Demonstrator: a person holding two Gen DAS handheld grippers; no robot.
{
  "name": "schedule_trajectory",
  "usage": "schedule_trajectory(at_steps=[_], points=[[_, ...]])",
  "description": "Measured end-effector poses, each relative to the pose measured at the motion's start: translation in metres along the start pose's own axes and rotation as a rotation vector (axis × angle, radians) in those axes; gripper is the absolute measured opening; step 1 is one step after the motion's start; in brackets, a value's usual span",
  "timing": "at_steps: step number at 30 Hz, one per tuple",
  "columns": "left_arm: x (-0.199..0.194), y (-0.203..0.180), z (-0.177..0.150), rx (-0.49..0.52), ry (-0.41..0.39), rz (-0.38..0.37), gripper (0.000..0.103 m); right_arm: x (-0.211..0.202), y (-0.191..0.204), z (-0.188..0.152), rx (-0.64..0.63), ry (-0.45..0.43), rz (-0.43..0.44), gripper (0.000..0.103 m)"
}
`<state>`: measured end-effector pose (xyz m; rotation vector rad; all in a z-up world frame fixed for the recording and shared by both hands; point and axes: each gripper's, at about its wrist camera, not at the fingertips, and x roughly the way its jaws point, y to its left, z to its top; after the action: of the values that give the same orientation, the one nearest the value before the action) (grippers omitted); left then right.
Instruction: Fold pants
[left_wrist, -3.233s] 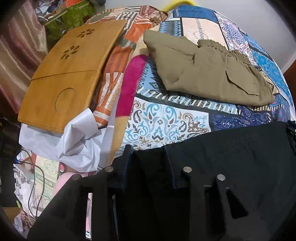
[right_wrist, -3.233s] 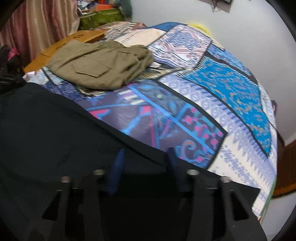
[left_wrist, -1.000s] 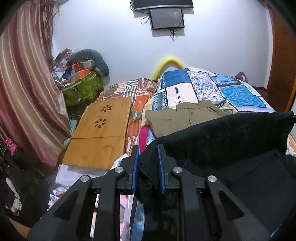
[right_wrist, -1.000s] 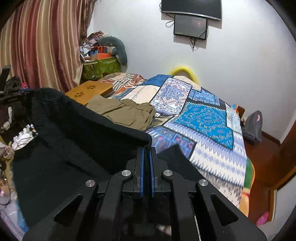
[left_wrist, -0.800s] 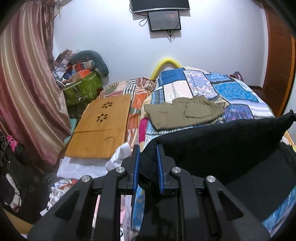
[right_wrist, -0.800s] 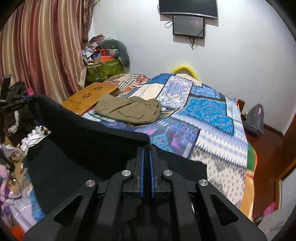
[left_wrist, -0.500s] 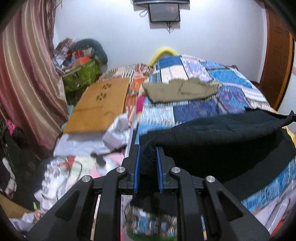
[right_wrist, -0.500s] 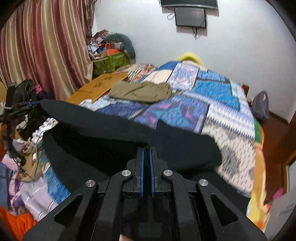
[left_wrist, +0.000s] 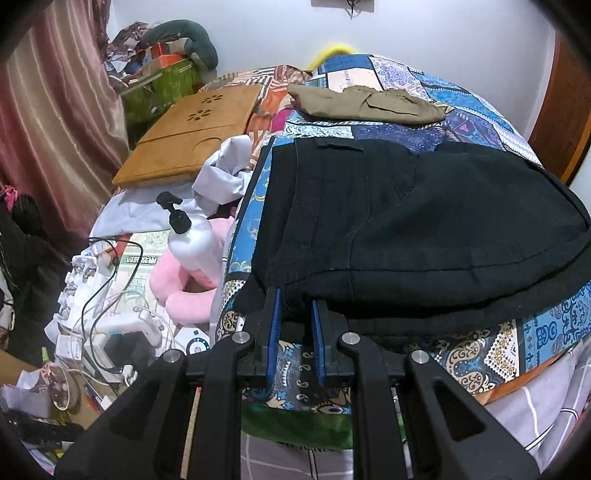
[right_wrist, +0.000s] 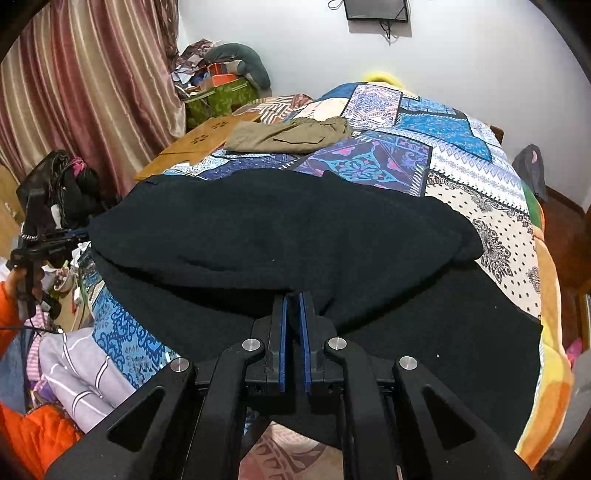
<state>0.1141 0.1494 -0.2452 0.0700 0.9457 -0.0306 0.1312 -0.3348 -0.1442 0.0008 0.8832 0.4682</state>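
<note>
The bed (right_wrist: 476, 206) was covered near its front edge by the black pants (right_wrist: 280, 229), doubled over once; further folds were judged left. Open quilt lay beyond, up to the folded khaki pants (left_wrist: 365, 103). The left tool (left_wrist: 295, 314) gripped the fold's corner; the right tool (right_wrist: 291, 306), jaws opening, still pinched fabric.

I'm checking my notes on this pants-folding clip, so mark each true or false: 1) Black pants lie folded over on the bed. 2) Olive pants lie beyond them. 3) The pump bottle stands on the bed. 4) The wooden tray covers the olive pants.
1) True: the black pants lie doubled over on the patchwork bedspread.
2) True: the olive pants lie farther up the bed.
3) False: the white pump bottle is off the bed's edge, among clutter.
4) False: the wooden tray lies beside them.
</note>
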Motion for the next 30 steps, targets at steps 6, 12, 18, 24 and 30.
schedule_trajectory(at_steps=[6, 12, 18, 24, 30], points=[[-0.006, 0.010, -0.005, -0.037, 0.043, -0.002, 0.021, -0.008, 0.000, -0.003, 0.015, 0.016, 0.013, 0.010], [-0.032, 0.039, 0.005, -0.125, 0.026, 0.069, 0.021, -0.026, -0.013, -0.009, 0.045, 0.040, -0.044, 0.018], [-0.045, 0.040, 0.040, -0.157, -0.024, 0.086, 0.021, -0.047, -0.037, 0.003, 0.105, -0.004, -0.114, 0.022], [-0.042, 0.009, 0.088, -0.123, -0.064, 0.021, 0.029, -0.042, -0.041, 0.037, 0.091, -0.040, -0.200, 0.061], [-0.033, -0.038, 0.133, -0.051, -0.130, 0.016, 0.065, -0.013, -0.043, 0.076, 0.053, -0.035, -0.193, 0.077]])
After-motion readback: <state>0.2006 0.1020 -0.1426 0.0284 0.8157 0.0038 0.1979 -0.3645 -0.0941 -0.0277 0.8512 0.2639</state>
